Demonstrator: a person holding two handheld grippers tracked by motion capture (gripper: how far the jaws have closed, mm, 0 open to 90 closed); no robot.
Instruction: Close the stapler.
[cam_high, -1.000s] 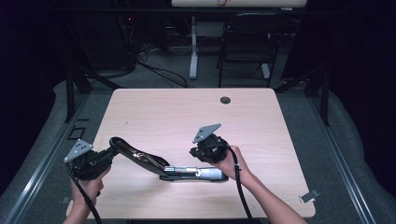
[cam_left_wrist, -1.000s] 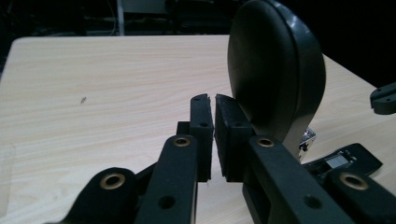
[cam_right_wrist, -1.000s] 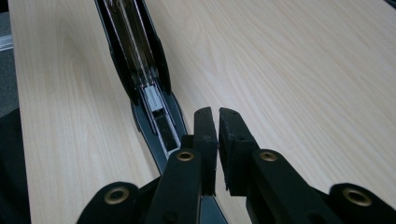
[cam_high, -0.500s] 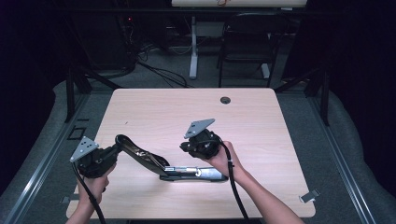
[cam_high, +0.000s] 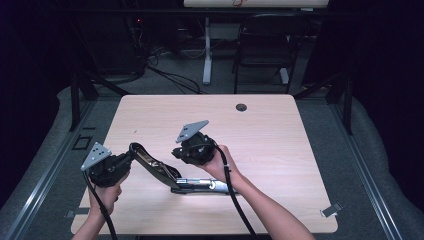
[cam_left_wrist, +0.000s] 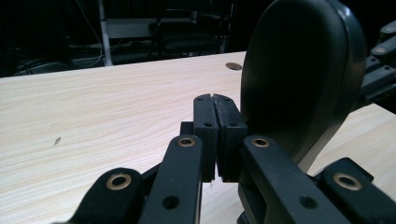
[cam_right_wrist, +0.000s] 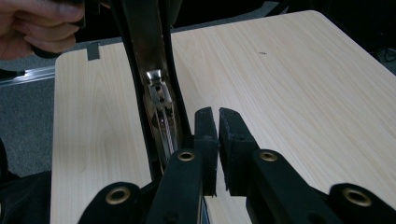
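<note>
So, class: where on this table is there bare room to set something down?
The far half of the table around the grommet hole is bare, and so is the right side toward the edge. It is crowded near the front left, where the opened stapler lies between the left gripper and right gripper.

A light wooden table is standing on a grey floor, its grain running lengthwise. A round dark cable hole is sitting near the far edge. A stapler is resting on the near half, its base lying flat on the wood while its black top is tilting up toward the left. A small dark speck is showing on the bare wood.
</note>
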